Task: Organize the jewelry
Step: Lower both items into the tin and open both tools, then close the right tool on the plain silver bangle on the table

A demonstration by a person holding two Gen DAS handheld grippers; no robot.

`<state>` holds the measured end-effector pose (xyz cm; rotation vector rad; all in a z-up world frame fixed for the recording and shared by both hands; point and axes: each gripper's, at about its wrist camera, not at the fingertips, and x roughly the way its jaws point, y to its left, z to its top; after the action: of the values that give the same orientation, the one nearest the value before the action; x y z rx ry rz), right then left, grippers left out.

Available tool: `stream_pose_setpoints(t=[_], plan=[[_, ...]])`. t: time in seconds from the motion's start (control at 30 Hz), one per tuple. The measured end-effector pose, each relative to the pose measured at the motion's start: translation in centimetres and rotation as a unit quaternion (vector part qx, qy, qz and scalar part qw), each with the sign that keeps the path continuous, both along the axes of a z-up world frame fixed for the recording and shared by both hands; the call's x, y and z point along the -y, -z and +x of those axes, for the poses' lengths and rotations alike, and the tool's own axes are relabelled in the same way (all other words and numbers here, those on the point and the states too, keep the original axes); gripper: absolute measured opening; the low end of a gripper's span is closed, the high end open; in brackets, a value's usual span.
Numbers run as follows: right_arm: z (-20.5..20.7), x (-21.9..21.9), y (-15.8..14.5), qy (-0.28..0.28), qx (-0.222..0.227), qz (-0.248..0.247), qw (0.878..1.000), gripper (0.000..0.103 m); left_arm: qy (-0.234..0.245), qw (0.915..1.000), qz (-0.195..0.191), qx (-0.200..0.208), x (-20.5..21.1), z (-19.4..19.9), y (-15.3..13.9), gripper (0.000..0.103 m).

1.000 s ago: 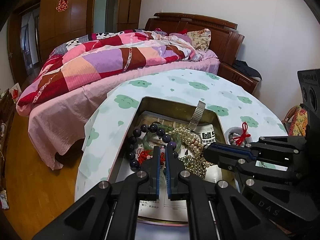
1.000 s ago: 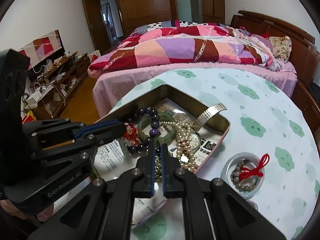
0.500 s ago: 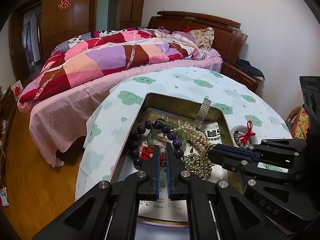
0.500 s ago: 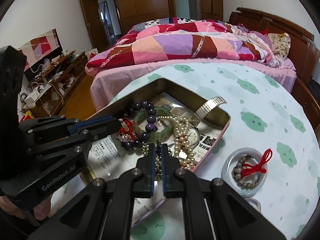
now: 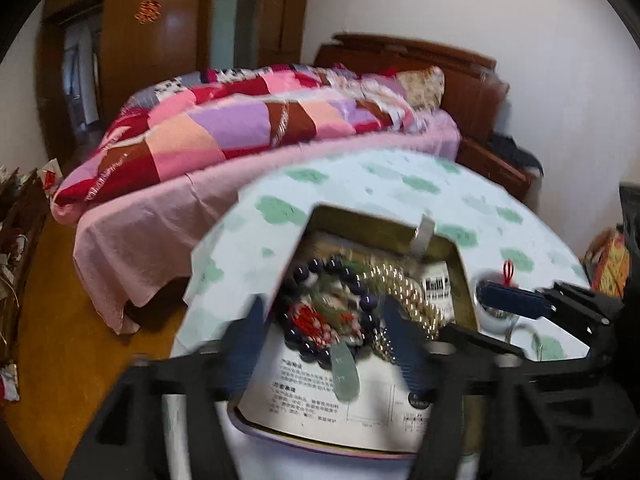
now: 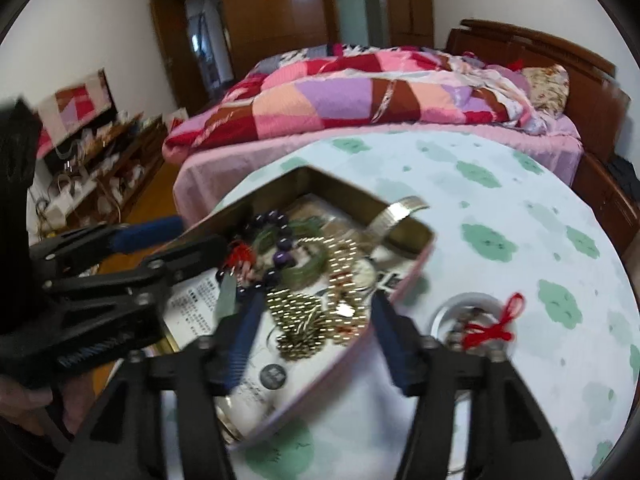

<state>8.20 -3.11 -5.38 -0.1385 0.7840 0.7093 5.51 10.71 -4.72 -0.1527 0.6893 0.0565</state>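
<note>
An open tin box on the cloud-print tablecloth holds a jewelry tangle: a dark purple bead bracelet, a red knotted charm, gold bead strands, a pale green pendant and a metal watch band. My left gripper hovers over the bracelet, jaws opening, holding nothing. My right gripper hangs over the gold beads, jaws also opening, empty. Its blue finger shows at the right of the left wrist view.
A small white bowl with grey beads and a red tassel sits right of the tin. Printed paper lines the tin. A bed with a patchwork quilt stands behind the round table. Clutter lines the left wall.
Both grippers were shut with fingers together; now both stand spread wide over the tin. The pale green pendant now shows between the left fingers. The views are blurred.
</note>
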Motion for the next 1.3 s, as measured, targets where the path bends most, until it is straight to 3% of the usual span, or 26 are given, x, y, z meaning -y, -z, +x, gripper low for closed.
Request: stream_pose_setpoints(t=[0.1,0.4,0.6,0.8,0.93,0.97,1.03,1.3], plan=[[0.2,2.4,-0.6,0.019,-0.002,0.017,1.0,0.067,0.006,0.9996,-0.018,0.02,-0.1,-0.5,-0.8,0.08],[1.4,12.1,1.0,0.152,-0.023,0.002,0.988,0.069,-0.009,0.9997,0.011,0.019,2.0,-0.7,-1.0,0.08],[1.7,14.0,3.2,0.168,-0.064,-0.005,0.984,0.051,-0.004,0.9997,0.026,0.002,3.6,-0.9,-0.2,0.08],[1.6,12.2,3.8,0.136,-0.064,-0.031,0.988,0.05,-0.001,0.9996,0.028,-0.01,4.3,-0.9,0.6,0.08],[1.6,11.3,4.9,0.117,-0.071,-0.052,0.989,0.041,-0.007,0.9996,0.025,-0.01,4.1,-1.0,0.5,0.08],[1.4,11.3,4.9,0.117,-0.064,-0.057,0.989,0.038,-0.01,0.9997,0.022,-0.01,4.0,-1.0,0.5,0.08],[1.2,11.6,4.9,0.121,-0.058,-0.072,0.988,0.01,-0.011,0.9998,0.015,-0.008,3.9,-1.1,0.3,0.08],[1.2,14.6,4.9,0.155,-0.069,-0.055,0.984,0.007,0.002,0.9997,0.022,-0.006,4.9,-1.2,0.2,0.08]])
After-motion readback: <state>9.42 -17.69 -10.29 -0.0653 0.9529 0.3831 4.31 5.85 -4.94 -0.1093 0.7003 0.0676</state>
